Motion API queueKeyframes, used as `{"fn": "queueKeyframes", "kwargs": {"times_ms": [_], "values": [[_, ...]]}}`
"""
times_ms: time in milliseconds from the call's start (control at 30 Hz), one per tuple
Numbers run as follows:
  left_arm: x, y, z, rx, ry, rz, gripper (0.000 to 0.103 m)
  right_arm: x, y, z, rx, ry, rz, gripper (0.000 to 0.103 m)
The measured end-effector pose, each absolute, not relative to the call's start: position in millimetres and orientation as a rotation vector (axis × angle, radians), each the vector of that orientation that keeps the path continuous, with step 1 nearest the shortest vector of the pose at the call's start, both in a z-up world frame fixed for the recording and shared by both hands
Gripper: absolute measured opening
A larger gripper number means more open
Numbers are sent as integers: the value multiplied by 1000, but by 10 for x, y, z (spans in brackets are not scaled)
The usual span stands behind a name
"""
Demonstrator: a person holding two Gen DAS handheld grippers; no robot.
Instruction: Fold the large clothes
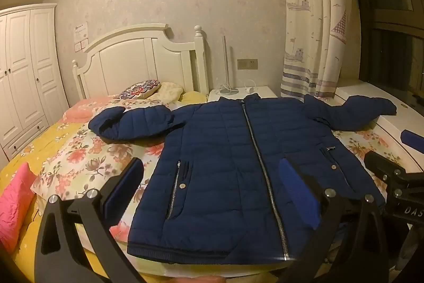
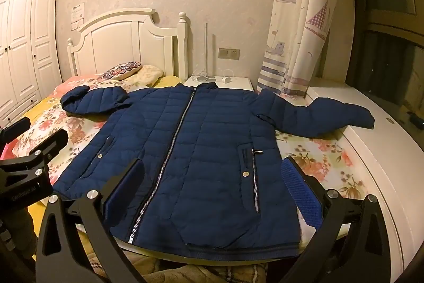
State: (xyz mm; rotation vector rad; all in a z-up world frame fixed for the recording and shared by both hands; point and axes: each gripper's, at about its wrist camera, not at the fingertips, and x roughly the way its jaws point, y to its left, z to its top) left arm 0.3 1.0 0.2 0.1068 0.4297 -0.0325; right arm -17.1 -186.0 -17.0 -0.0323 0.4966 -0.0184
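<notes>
Jacket (image 1: 225, 150) beneath wide-open, empty claws (image 1: 212, 177)

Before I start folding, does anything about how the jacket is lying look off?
The navy jacket lies flat, zipped, front up. Its two sleeves differ: the left sleeve is bunched and curled near the pillows, while the right sleeve stretches off the bed onto the white ledge.

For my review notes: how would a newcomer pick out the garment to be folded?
Start at the white headboard and come down the floral bedspread to its near end. The jacket lies there flat, front up, zipped, sleeves spread. It is the only dark blue quilted thing on a bed otherwise pink, yellow and flowery.
</notes>
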Motion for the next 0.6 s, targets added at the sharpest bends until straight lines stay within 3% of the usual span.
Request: {"fn": "queueKeyframes", "kwargs": {"times_ms": [600], "values": [[-41,53,-15,110,439,-35,101,-177,-1804,-149,-30,500,-16,99]]}}
